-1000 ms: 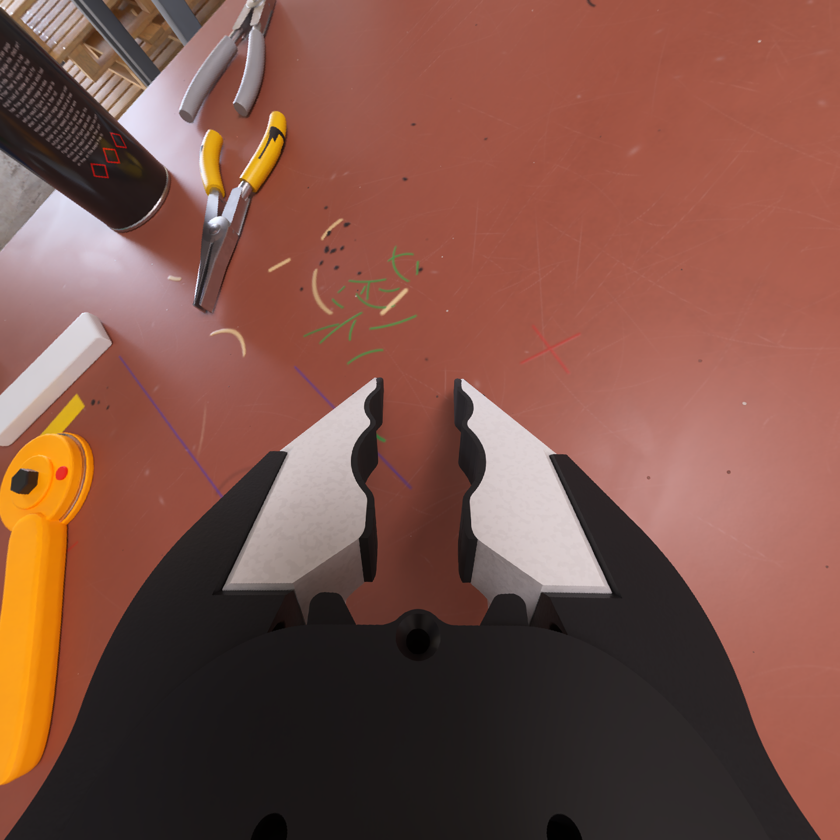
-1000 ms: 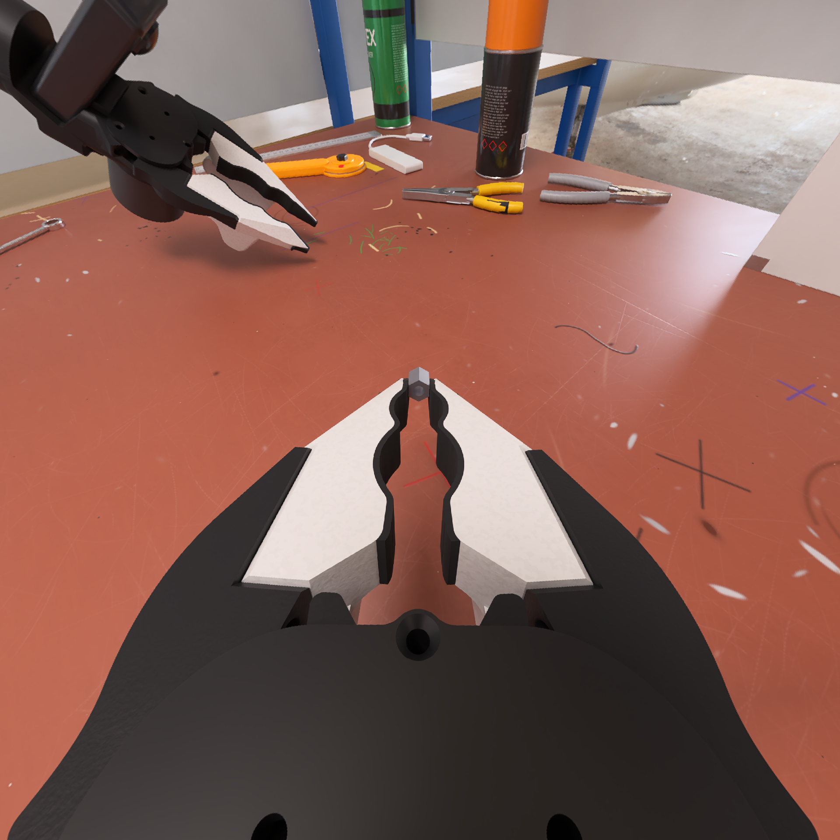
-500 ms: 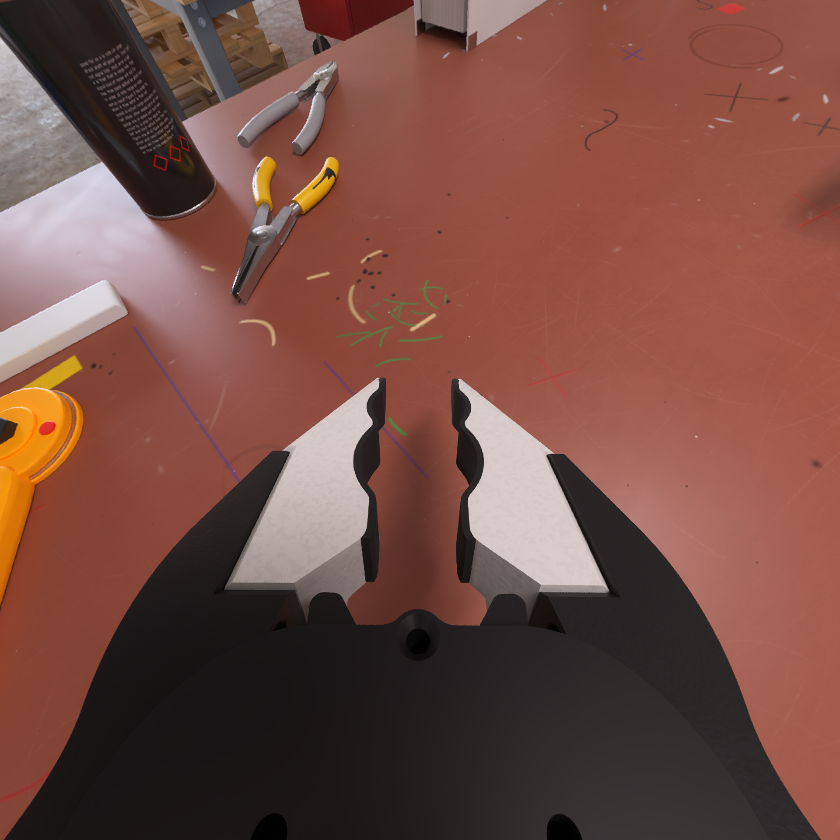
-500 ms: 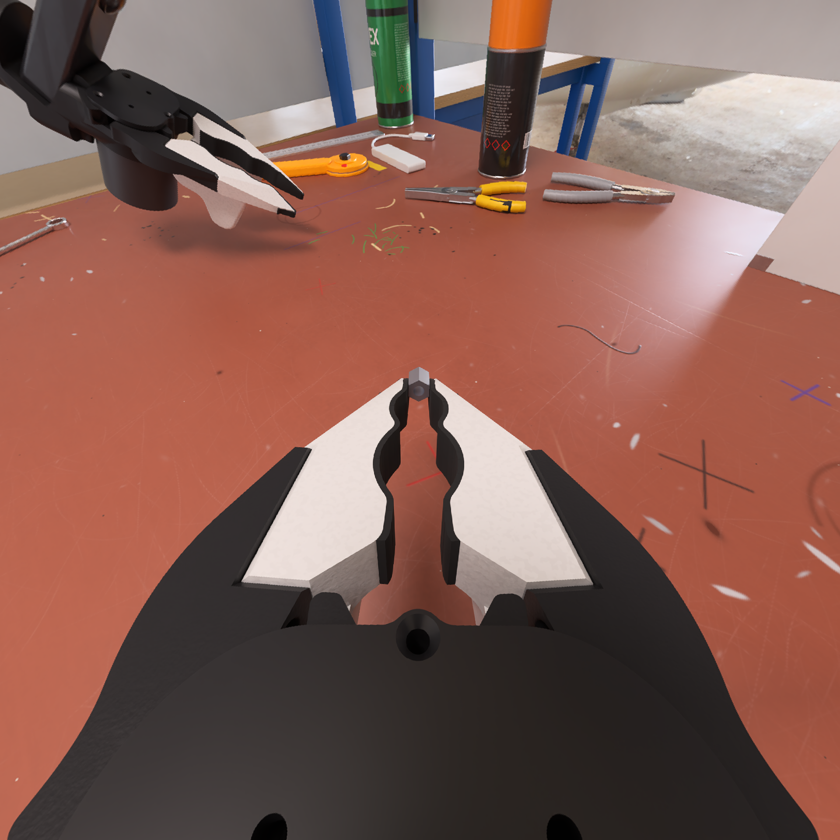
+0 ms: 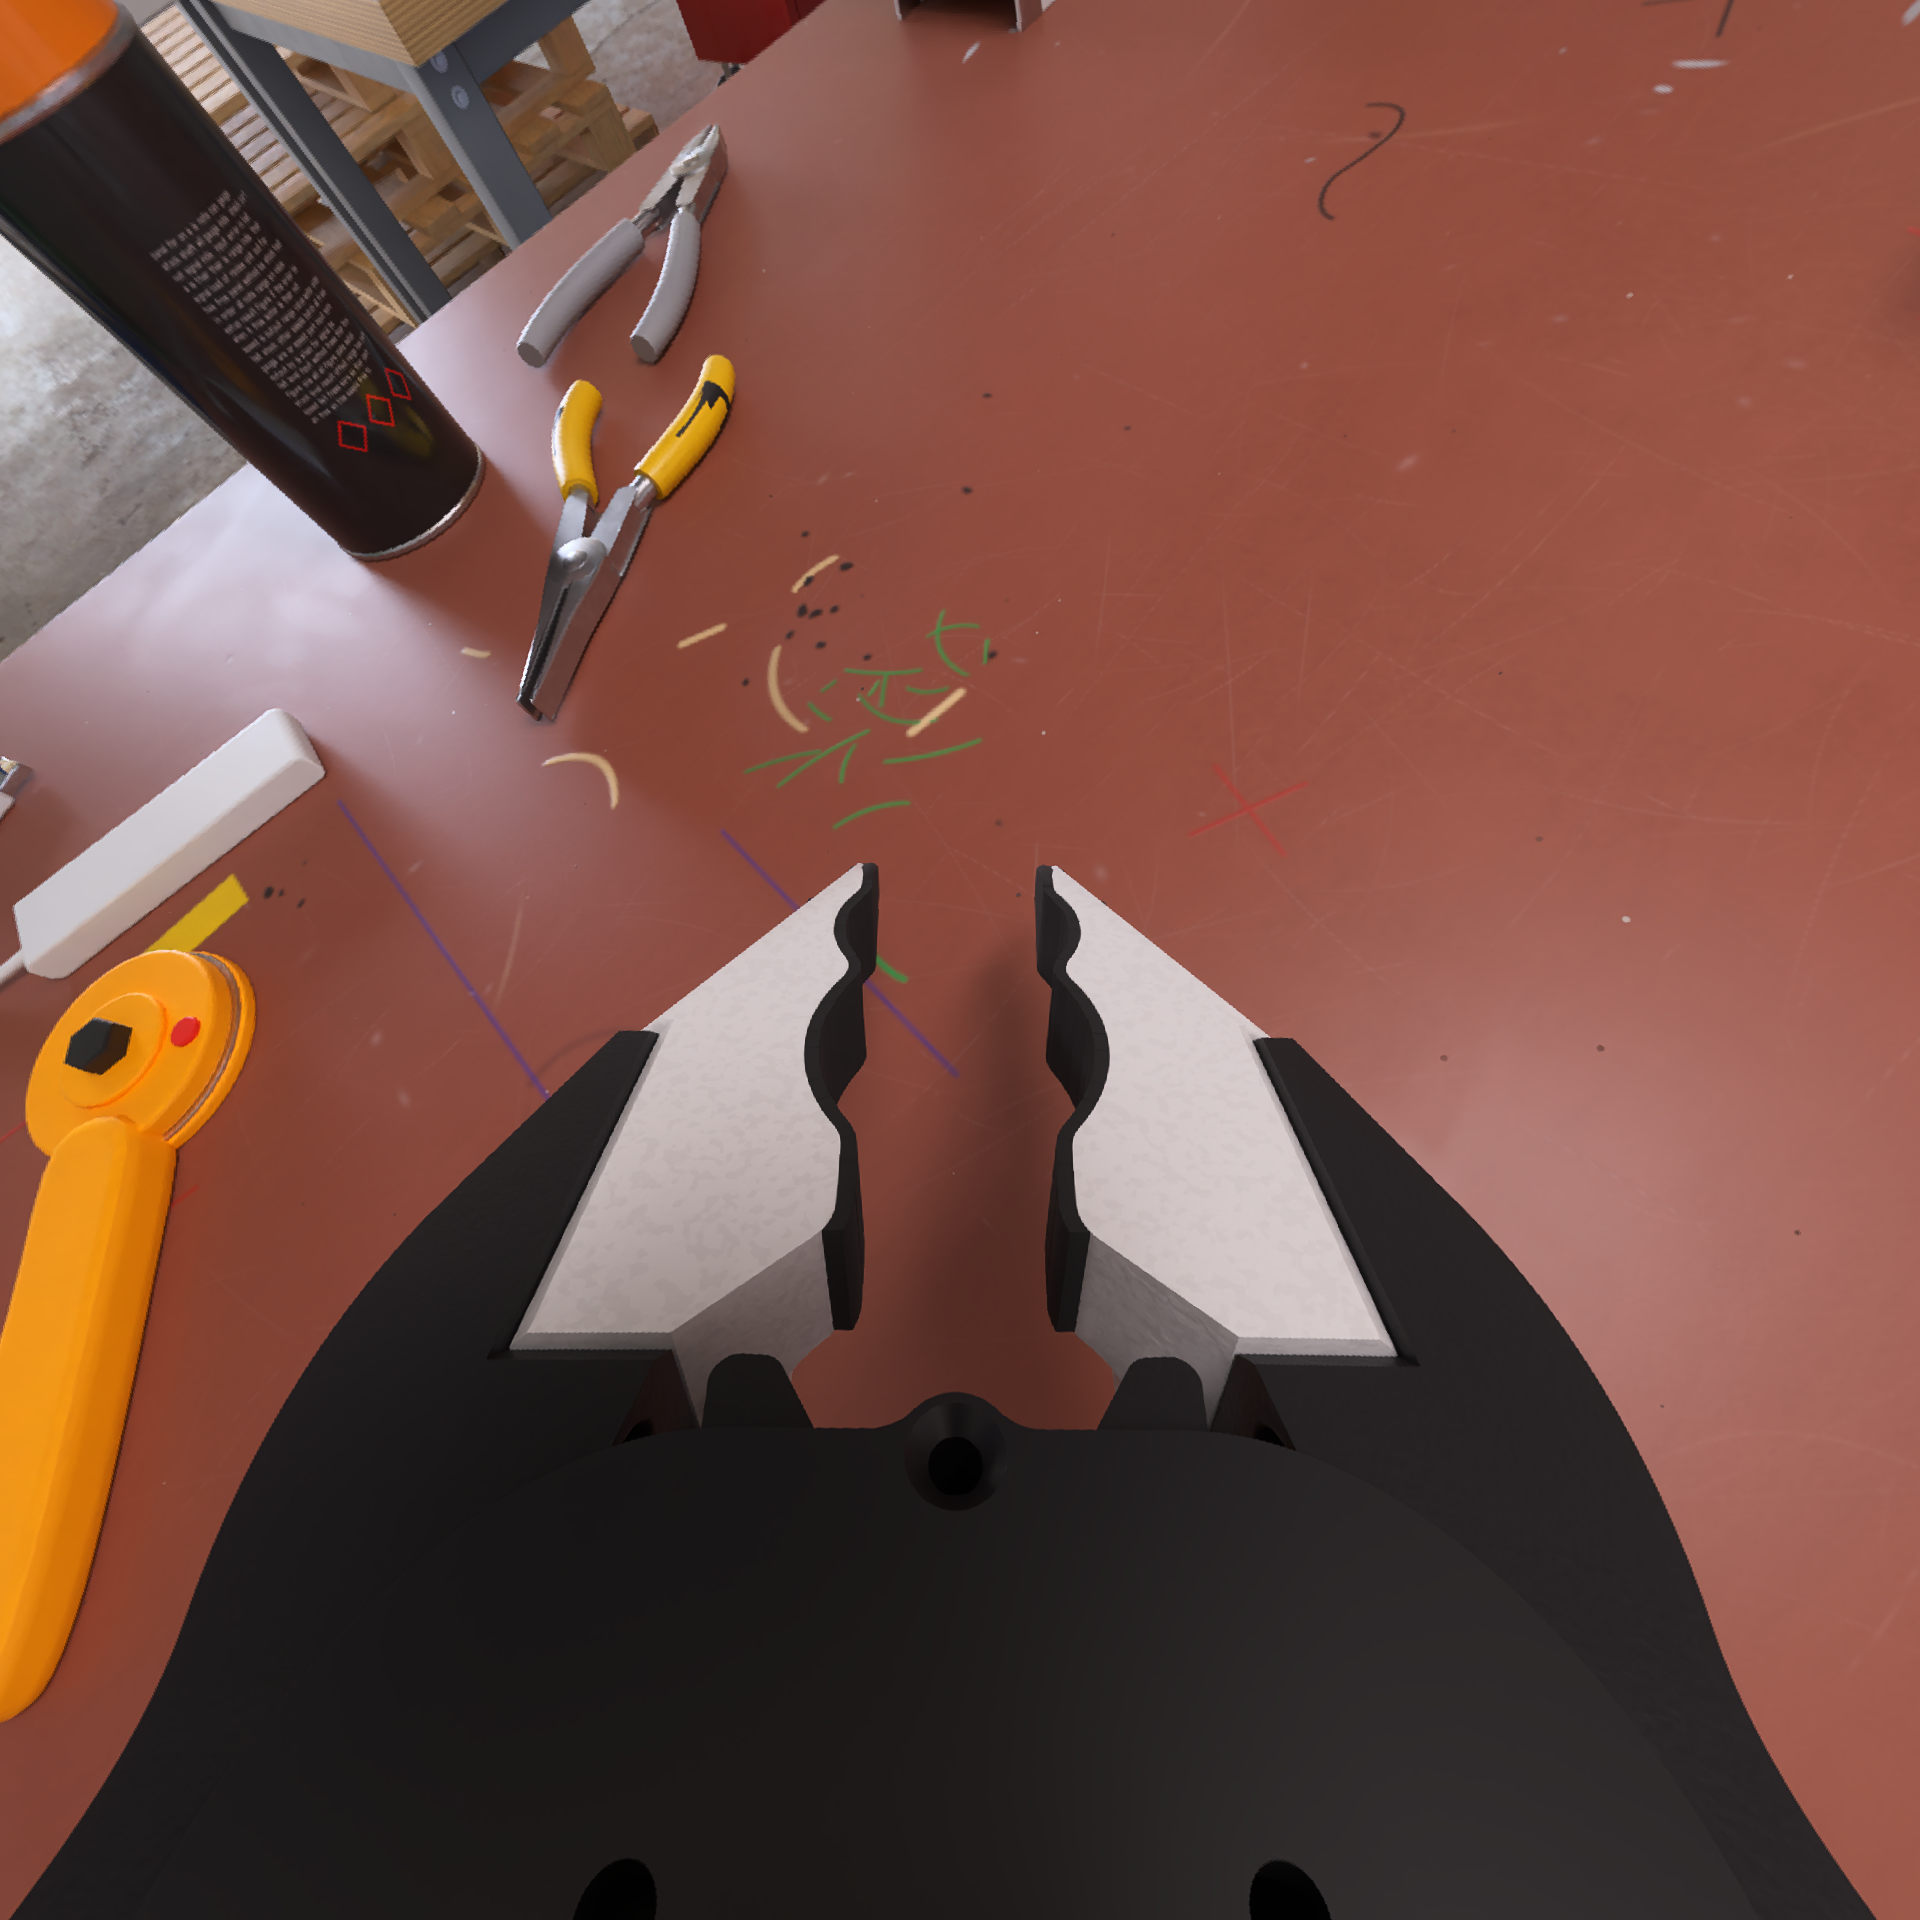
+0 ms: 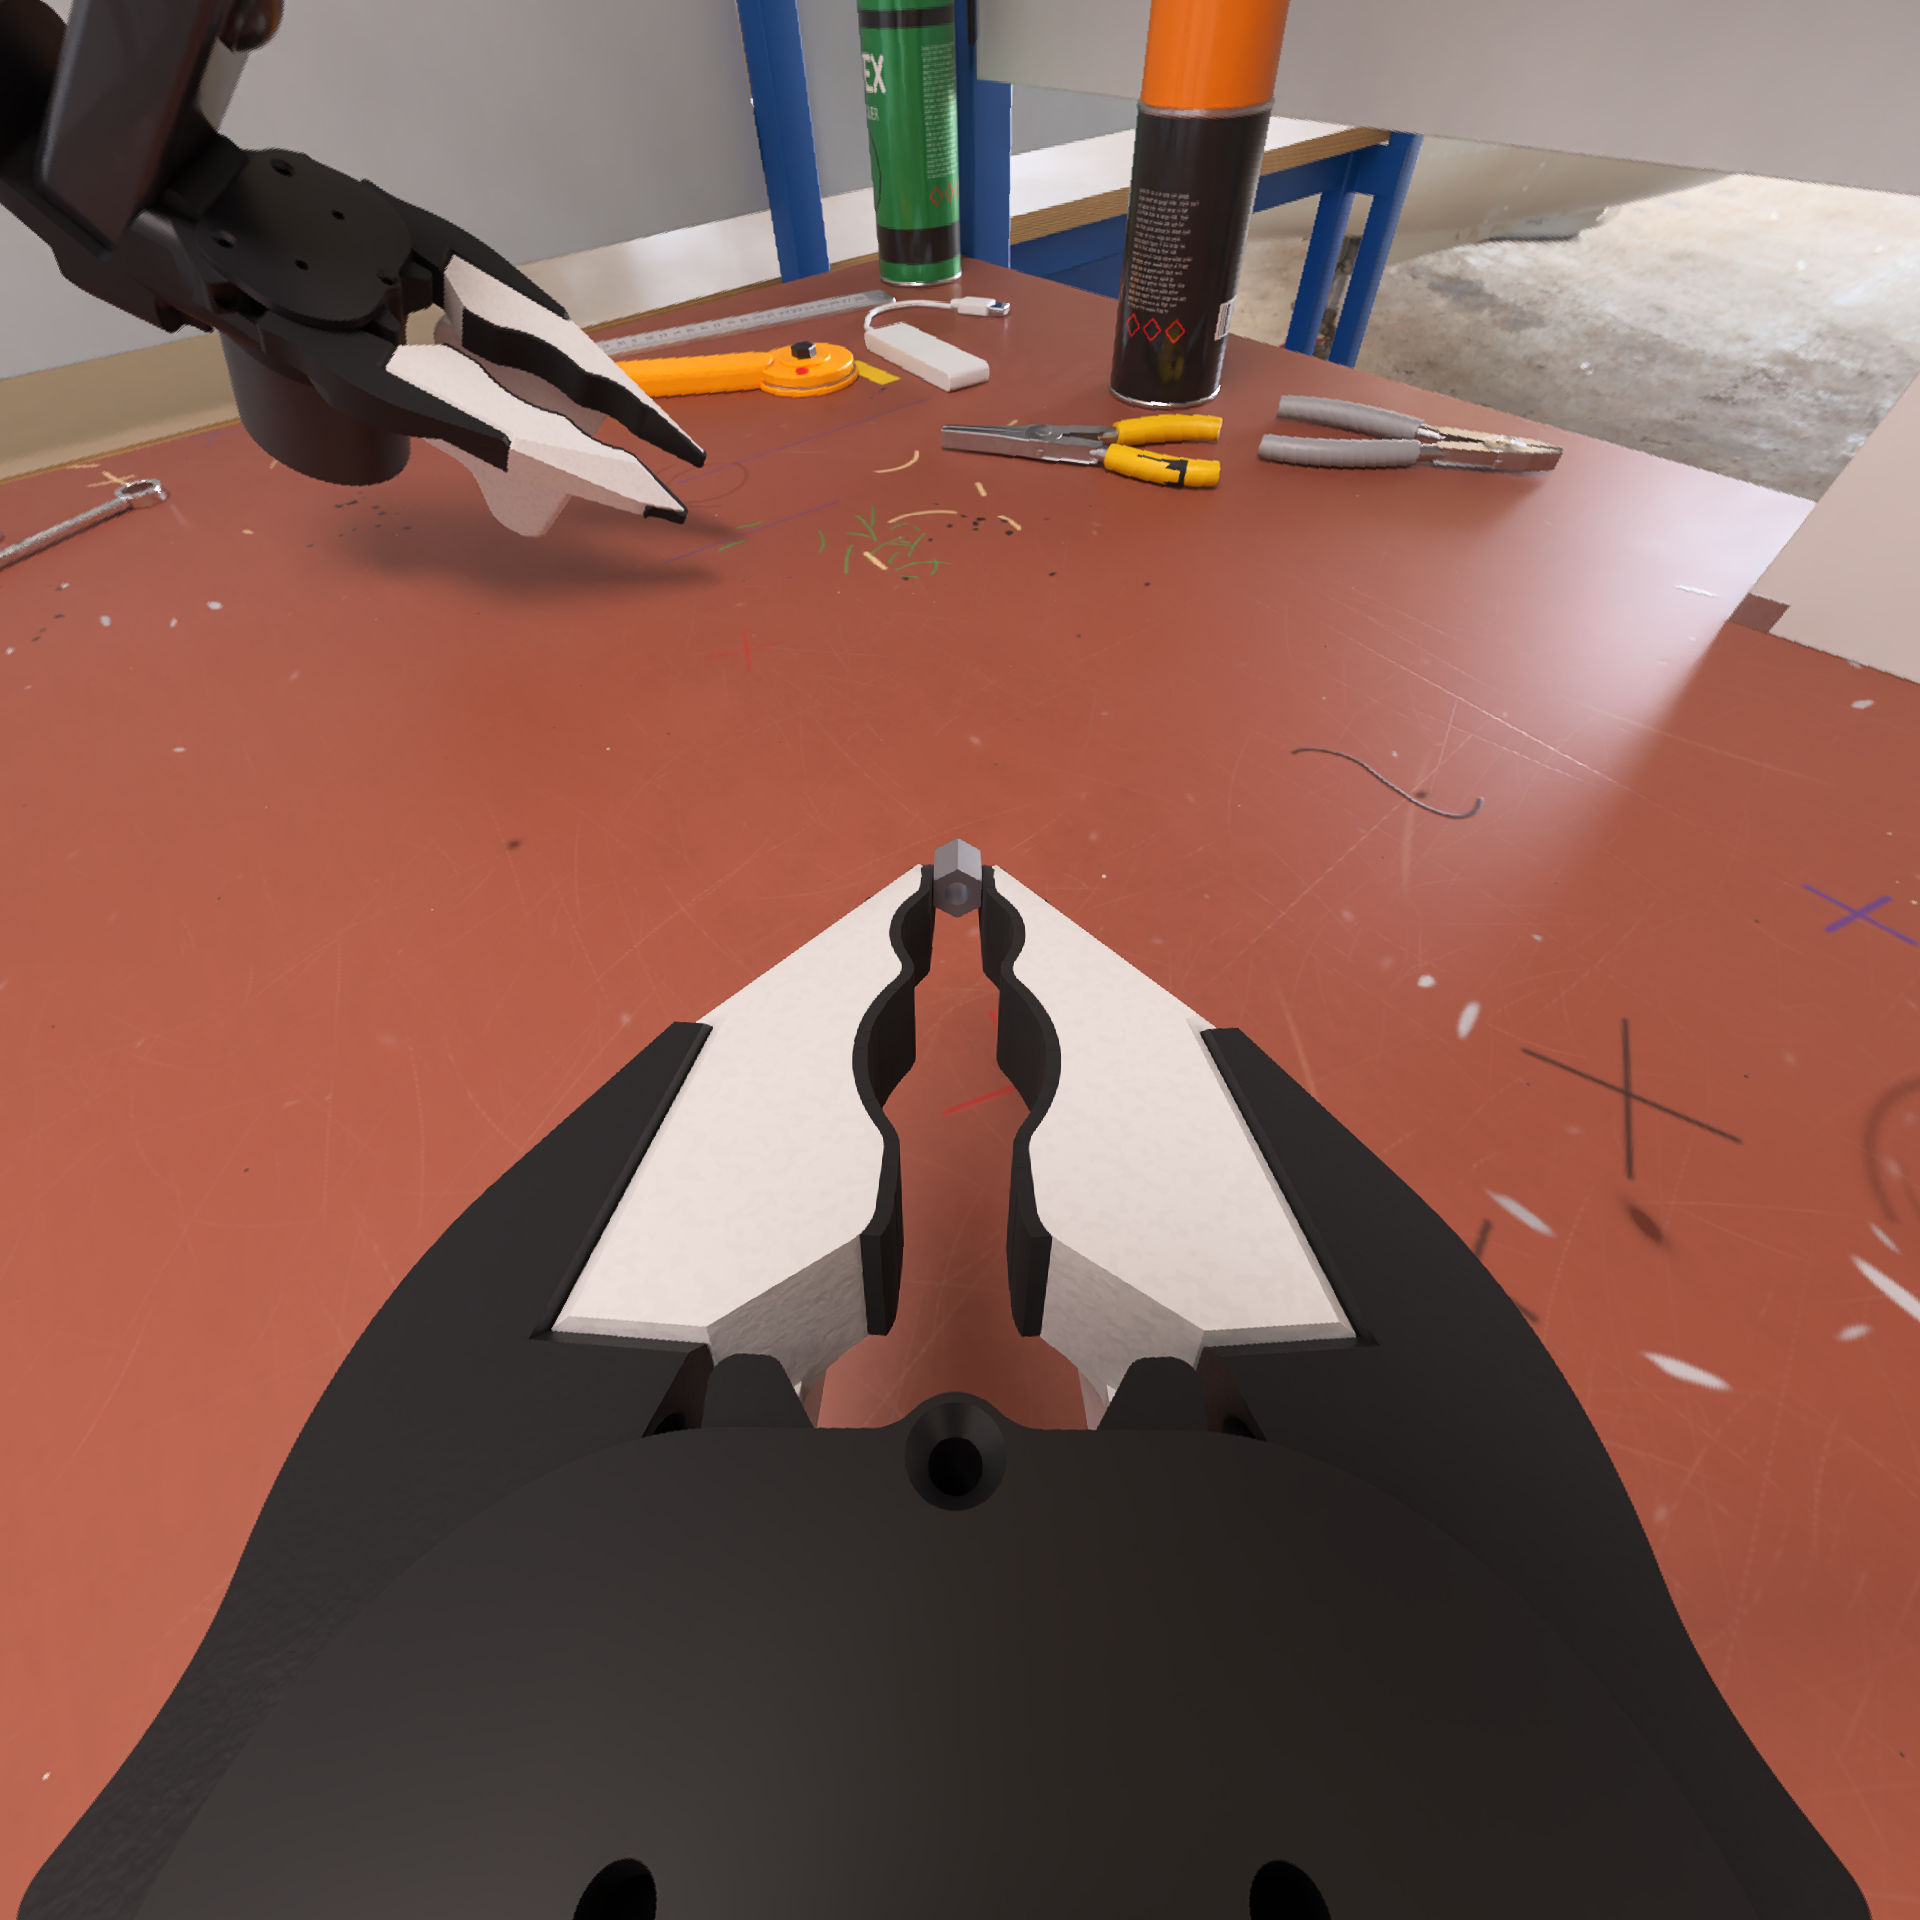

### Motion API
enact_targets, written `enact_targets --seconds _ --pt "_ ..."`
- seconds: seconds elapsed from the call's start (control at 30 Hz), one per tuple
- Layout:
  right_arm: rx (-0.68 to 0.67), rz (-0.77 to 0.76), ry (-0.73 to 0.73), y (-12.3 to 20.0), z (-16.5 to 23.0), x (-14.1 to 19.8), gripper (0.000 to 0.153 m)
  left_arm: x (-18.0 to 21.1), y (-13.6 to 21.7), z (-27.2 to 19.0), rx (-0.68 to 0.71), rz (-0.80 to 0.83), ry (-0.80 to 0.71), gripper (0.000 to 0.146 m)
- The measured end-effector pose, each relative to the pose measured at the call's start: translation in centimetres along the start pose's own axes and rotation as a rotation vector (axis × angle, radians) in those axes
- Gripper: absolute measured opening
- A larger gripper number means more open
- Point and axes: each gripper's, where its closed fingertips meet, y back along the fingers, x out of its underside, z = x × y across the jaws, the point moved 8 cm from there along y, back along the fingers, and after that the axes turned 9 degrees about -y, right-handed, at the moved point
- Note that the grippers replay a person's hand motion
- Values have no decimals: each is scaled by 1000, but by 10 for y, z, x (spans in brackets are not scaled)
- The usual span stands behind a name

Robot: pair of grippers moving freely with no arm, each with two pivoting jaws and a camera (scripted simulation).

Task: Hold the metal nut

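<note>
A small grey metal hex nut (image 6: pixel 957 881) sits pinched between the tips of my right gripper (image 6: pixel 957 883), held a little above the red-brown table (image 6: pixel 623 831). My left gripper (image 5: pixel 956 881) is open and empty, hovering over the table near a scatter of green and tan wire scraps (image 5: pixel 883 707). In the right wrist view the left gripper (image 6: pixel 681 483) shows at the far left, well apart from the nut. The nut does not show in the left wrist view.
At the far side lie yellow-handled pliers (image 6: pixel 1101 447), grey-handled pliers (image 6: pixel 1392 436), an orange rotary cutter (image 6: pixel 748 372), a white adapter (image 6: pixel 925 355), a black spray can with orange cap (image 6: pixel 1184 229), a green can (image 6: pixel 916 156) and a steel ruler (image 6: pixel 748 320). A wrench (image 6: pixel 83 520) lies far left.
My left gripper has tilted and shifted, so its view swung up then back down over the wire scraps. My right gripper kept the nut and stayed nearly still.
</note>
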Motion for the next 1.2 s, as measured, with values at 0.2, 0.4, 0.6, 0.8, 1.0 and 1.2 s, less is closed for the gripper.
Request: enact_targets --seconds 0.2,0.4,0.6,0.8,1.0,1.2 --pt "-2 6 14 -1 3 0 8 -1 2 -1 -2 -14 -5 30" --pt "-2 4 15 -1 3 0 8 -1 2 -3 -10 -12 -23 29" --pt "-2 5 20 -1 4 -1 8 -1 4 -1 -17 -30 1 28" --pt "0 7 32 -1 5 -1 8 0 5 1 -23 -34 18 27" --pt "1 7 36 -1 5 -1 8 2 6 2 -26 -28 22 27" --pt "2 8 40 -1 6 -1 8 2 6 3 -28 -27 22 26"
